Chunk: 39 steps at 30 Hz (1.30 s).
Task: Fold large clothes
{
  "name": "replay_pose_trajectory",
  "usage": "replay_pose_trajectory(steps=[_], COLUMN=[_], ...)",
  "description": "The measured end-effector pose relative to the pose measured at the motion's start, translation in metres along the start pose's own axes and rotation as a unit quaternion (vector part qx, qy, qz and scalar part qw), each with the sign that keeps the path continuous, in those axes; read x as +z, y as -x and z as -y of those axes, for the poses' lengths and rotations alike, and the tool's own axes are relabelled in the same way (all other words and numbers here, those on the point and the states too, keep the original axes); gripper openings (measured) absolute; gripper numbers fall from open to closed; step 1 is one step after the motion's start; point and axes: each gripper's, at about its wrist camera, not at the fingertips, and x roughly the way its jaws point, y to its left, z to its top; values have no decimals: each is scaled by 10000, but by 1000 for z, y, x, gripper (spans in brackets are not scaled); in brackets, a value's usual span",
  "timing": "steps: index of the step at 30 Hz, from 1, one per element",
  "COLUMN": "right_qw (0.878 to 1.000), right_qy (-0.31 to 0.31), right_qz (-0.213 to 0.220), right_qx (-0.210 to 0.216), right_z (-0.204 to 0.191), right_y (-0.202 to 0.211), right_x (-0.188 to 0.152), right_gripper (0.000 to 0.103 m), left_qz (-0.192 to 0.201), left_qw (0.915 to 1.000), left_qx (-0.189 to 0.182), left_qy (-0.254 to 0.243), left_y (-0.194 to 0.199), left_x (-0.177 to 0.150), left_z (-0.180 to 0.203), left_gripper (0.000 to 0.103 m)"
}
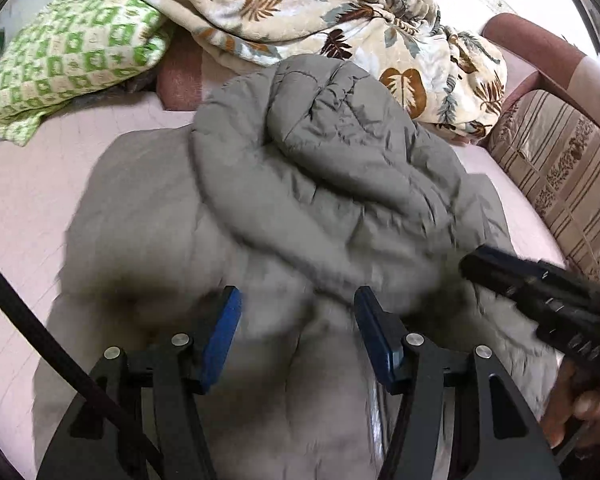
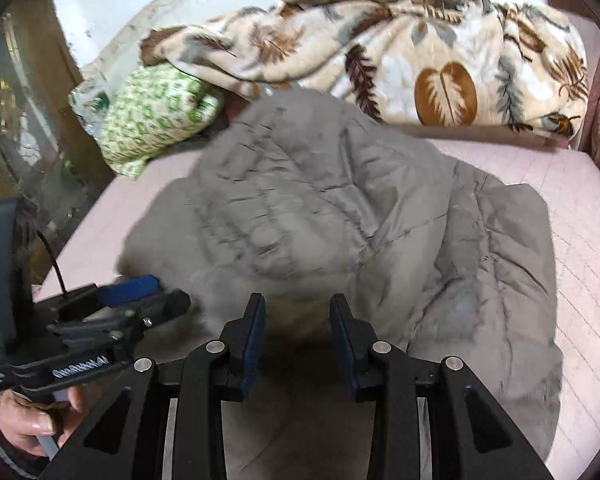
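A grey quilted puffer jacket (image 1: 300,168) lies on the pink bed sheet (image 1: 32,184), with one part folded over the body. It also shows in the right wrist view (image 2: 340,208). My left gripper (image 1: 298,300) is open, its blue pads apart just above the jacket's near edge, holding nothing. My right gripper (image 2: 298,306) is open over the jacket's near edge, empty. The right gripper shows at the right of the left wrist view (image 1: 540,292); the left gripper shows at the left of the right wrist view (image 2: 140,292).
A leaf-print blanket (image 1: 320,12) is heaped at the back of the bed. A green-and-white checked cloth (image 1: 68,60) lies at the back left. A striped cushion (image 1: 560,164) and a reddish sofa arm (image 1: 540,44) stand on the right. A wooden cabinet (image 2: 16,120) stands left.
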Motion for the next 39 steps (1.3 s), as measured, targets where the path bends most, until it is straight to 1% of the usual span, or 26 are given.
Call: replay_pose_trajectory(steps=[3, 5, 8, 9, 12, 14, 18, 20, 25, 26, 27, 31, 33, 39], right_qw=[9999, 9997, 9997, 9996, 9996, 9996, 9992, 9991, 9985, 9984, 9984, 9979, 9976, 9975], right_qy=[-96, -88, 18, 60, 170, 174, 176, 237, 170, 167, 171, 252, 262, 328], right_qz=[30, 6, -17, -57, -84, -180, -336, -363, -514, -529, -534, -544, -553, -441], right_qx=[127, 219, 237, 274, 197, 149, 83, -10, -53, -80, -123, -258, -311, -455], right_z=[-8, -17, -30, -36, -44, -47, -50, -54, -59, -60, -62, -66, -68, -74], right_y=[19, 30, 43, 48, 58, 60, 60, 62, 60, 60, 60, 61, 61, 64], right_x=[-16, -32, -56, -65, -82, -95, -116, -127, -151, -155, -160, -173, -177, -189], right_gripper=[36, 36, 36, 36, 36, 36, 36, 37, 37, 37, 38, 45, 47, 58], left_qz=[28, 32, 31, 19, 36, 41, 72, 119, 224, 277, 306, 180, 185, 172], left_qw=[9999, 9999, 9997, 9997, 9993, 9991, 9980, 9973, 9953, 9946, 9937, 9938, 9934, 9931], left_qx=[-52, 41, 227, 232, 301, 337, 542, 666, 925, 998, 1076, 1097, 1128, 1155], left_qy=[98, 95, 93, 105, 218, 257, 319, 290, 172, 113, 55, 17, -6, -118], left_y=[21, 32, 46, 49, 58, 61, 68, 73, 85, 88, 91, 89, 89, 87], left_x=[-25, -42, -67, -71, -86, -95, -113, -124, -150, -155, -159, -173, -177, -183], left_z=[-3, -6, -12, -13, -21, -24, -25, -24, -25, -24, -23, -25, -25, -25], left_gripper=[58, 58, 58, 58, 58, 58, 58, 58, 59, 61, 66, 66, 67, 73])
